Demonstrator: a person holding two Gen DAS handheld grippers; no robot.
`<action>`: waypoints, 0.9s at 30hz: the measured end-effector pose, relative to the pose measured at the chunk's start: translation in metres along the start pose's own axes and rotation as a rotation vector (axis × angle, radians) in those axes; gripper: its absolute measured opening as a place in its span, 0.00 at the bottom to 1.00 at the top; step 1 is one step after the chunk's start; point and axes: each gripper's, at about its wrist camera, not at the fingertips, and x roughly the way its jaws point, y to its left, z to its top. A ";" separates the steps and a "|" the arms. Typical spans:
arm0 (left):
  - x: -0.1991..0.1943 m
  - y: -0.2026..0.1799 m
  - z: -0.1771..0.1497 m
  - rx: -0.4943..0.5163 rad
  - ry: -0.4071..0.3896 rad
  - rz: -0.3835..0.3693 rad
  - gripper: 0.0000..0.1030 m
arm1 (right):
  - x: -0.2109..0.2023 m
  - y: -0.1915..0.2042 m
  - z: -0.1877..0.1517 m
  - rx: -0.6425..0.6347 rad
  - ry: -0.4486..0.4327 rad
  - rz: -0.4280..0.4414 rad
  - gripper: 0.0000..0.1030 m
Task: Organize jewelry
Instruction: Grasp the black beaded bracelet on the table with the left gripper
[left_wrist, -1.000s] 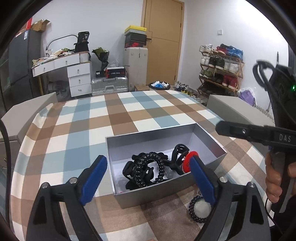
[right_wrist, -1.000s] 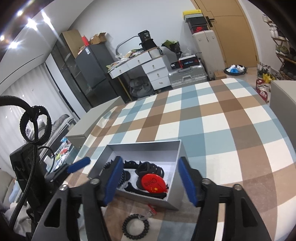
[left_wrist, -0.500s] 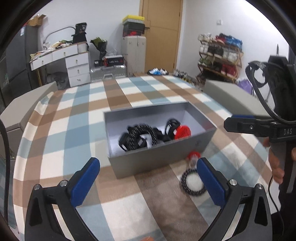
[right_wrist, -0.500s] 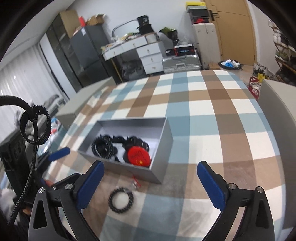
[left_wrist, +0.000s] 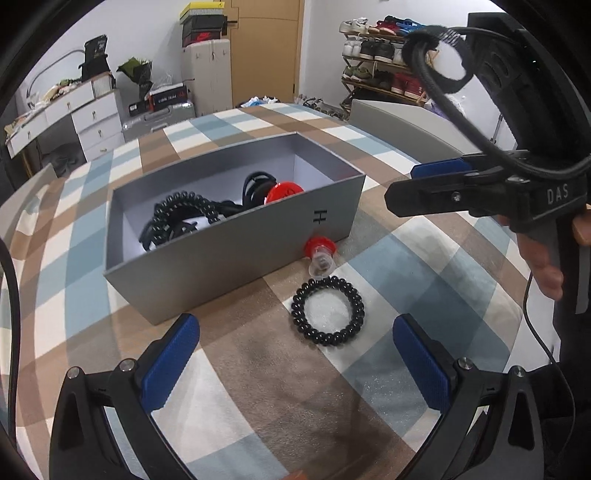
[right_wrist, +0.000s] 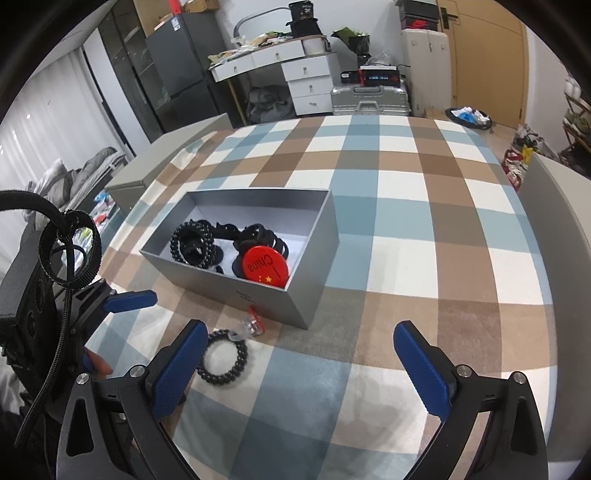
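Observation:
A grey open box (left_wrist: 236, 243) (right_wrist: 273, 295) sits on the checked tablecloth. It holds black beaded bracelets (left_wrist: 181, 218) (right_wrist: 192, 243), black clips and a red round badge (left_wrist: 284, 192) (right_wrist: 264, 266). A black beaded bracelet (left_wrist: 328, 311) (right_wrist: 223, 358) lies on the cloth in front of the box. A small red and clear piece (left_wrist: 319, 254) (right_wrist: 253, 325) lies beside it, against the box wall. My left gripper (left_wrist: 295, 365) is open and empty, just short of the bracelet. My right gripper (right_wrist: 295, 369) is open and empty, to the right of the bracelet.
The right gripper's body (left_wrist: 517, 192) hangs at the right of the left wrist view, the left gripper's body (right_wrist: 55, 314) at the left of the right wrist view. Grey chairs (left_wrist: 402, 118) stand at the table's sides. Desk, suitcase and shoe rack stand beyond.
Both grippers have pulled back from the box and opened wider. The loose bracelet and red piece now lie in full view in front of the box.

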 end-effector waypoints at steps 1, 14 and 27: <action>0.001 0.000 0.000 -0.005 0.003 0.001 0.99 | 0.001 0.000 -0.001 -0.003 0.007 0.001 0.99; 0.017 -0.014 -0.005 -0.034 0.049 -0.040 0.75 | -0.003 -0.002 -0.001 -0.012 -0.003 0.004 0.99; 0.011 -0.023 -0.007 0.023 0.013 -0.018 0.35 | -0.003 0.004 0.000 -0.021 -0.022 0.010 0.99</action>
